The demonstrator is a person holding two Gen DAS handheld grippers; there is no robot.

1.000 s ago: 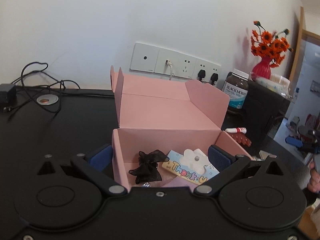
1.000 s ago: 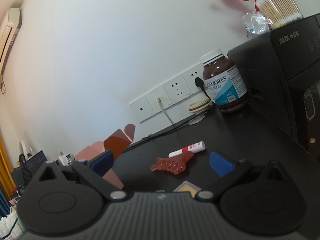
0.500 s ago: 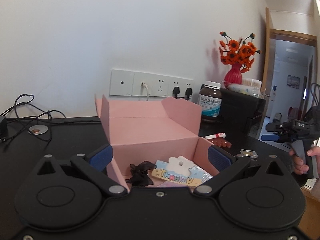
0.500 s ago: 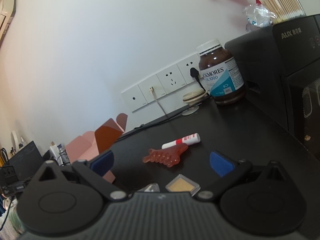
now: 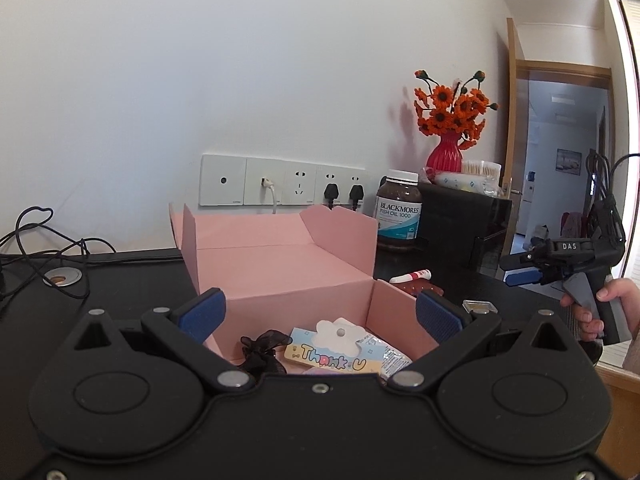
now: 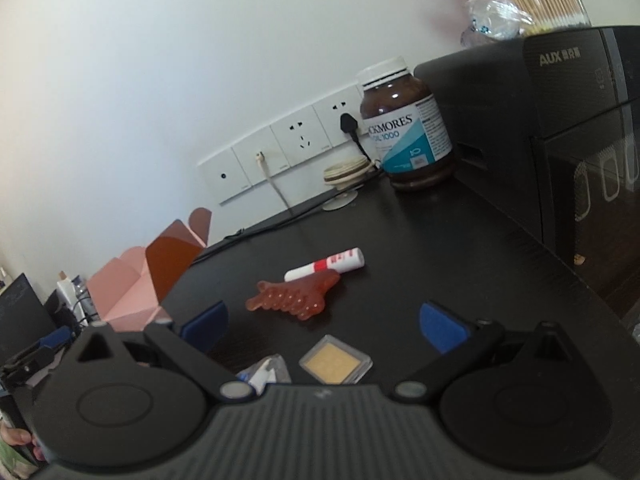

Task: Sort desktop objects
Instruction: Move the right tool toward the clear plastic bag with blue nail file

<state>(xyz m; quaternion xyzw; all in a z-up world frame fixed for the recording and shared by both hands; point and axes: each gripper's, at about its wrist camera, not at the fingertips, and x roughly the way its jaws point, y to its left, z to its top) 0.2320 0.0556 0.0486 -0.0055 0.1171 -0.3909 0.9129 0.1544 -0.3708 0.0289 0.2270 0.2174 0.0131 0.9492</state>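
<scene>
Left wrist view: left hand-held gripper (image 5: 320, 314) spread, empty, above pink box (image 5: 280, 268); bow (image 5: 262, 350) and thank-you card (image 5: 340, 354) inside. Pulled back since earlier; right hand-held gripper (image 5: 520, 272) newly visible at 3 o'clock.

Right wrist view: spread, empty; red comb (image 6: 296, 296), marker (image 6: 326, 264) at 12 o'clock on worktop (image 6: 440, 248), now nearer.

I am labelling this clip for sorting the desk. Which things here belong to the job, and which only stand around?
Job:
pink box
black bow
thank-you card
red comb
red-and-white tube
small clear case

Standing around:
fish oil jar
flower vase
wall sockets
cables
</scene>
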